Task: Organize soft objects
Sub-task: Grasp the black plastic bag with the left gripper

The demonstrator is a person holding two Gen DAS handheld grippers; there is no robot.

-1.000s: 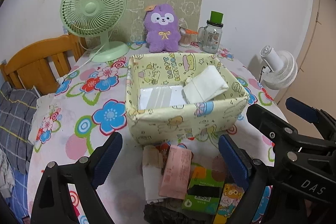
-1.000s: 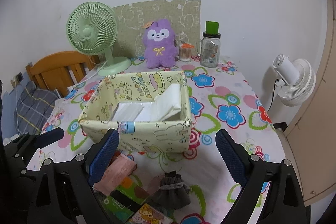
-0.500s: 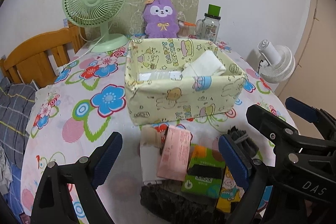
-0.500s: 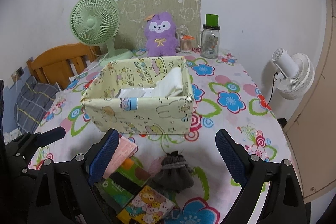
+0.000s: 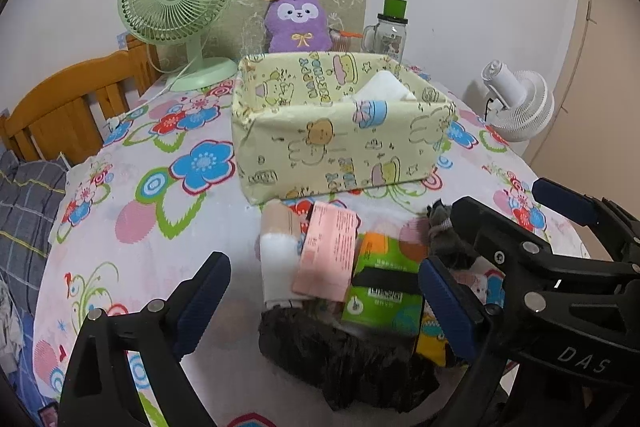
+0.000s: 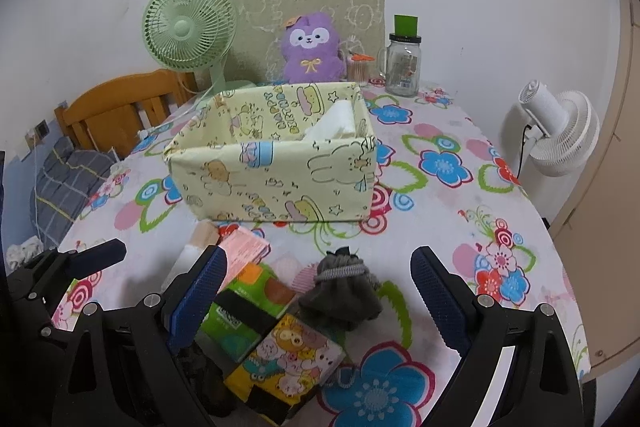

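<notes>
I hold both grippers over a heap of soft goods on the flower-print tablecloth (image 6: 448, 163), in front of the yellow cartoon-print fabric box (image 6: 280, 183). My left gripper (image 5: 324, 301) has its jaws spread wide and grips nothing; my right gripper (image 6: 316, 295) is likewise wide apart and empty. One white folded item (image 6: 334, 121) already leans in the right end of the box; what else lies inside I cannot tell from this angle. Left on the table, just short of the box: a white-and-beige roll (image 5: 278, 251), a pink packet (image 5: 328, 255) lying partly on a green tissue pack (image 5: 384, 287), a cartoon-print tissue pack (image 6: 288, 359), a grey drawstring pouch (image 6: 344, 295) and a dark furry bundle (image 5: 344, 355). By my reckoning the sorting is barely begun, with most of the pile waiting.
</notes>
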